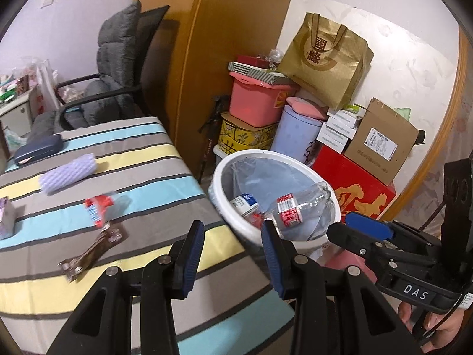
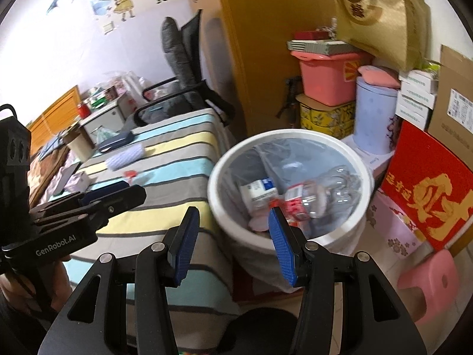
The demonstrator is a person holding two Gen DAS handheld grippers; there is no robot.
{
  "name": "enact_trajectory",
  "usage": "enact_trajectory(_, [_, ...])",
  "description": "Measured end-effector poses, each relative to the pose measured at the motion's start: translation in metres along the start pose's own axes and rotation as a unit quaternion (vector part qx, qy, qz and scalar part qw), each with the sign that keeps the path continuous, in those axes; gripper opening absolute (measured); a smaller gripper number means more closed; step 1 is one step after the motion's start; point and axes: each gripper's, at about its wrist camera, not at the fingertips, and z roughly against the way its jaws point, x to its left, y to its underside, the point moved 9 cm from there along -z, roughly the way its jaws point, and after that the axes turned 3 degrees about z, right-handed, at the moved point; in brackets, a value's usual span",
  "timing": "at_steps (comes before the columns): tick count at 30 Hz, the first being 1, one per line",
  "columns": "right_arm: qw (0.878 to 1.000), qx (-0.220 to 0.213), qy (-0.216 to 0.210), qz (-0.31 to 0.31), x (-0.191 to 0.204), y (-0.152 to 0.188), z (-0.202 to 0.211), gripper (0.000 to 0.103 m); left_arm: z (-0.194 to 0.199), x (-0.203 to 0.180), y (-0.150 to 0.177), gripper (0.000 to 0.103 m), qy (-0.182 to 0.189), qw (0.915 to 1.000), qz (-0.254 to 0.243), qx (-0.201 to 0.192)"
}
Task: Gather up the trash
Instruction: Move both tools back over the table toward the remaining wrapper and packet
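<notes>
Both claws hang at the corner of the striped surface (image 1: 124, 159), right beside the white waste bin (image 1: 233, 222). The left claw (image 1: 233, 248) is spread wide with nothing between its blue pads, aimed at the gap between the surface's edge and the bin's rim. The right claw (image 2: 233, 236) is just as wide and just as empty, its right finger lined up over the bin's opening.

Down in the bin's clear liner lies a crushed plastic bottle (image 2: 319, 190) with a red label, tilted neck-down, and beside it a small white and blue carton (image 2: 260, 190).

Out on the striped cloth, trash waits: a brown snack wrapper (image 1: 91, 250) near the front edge, a red and white wrapper (image 1: 99, 207) just behind it, a lilac foam sleeve (image 1: 69, 173) further back, and a pale purple box (image 1: 6, 217) at the left edge. A navy glasses case (image 1: 38, 149) sits toward the far corner.
</notes>
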Motion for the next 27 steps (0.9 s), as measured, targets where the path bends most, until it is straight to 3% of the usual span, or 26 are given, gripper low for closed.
enact_trajectory(27, [0.996,0.01,-0.056,0.062,0.082,0.0,-0.009,0.051,0.057,0.09,0.018,0.04,-0.073,0.996,0.04,-0.032])
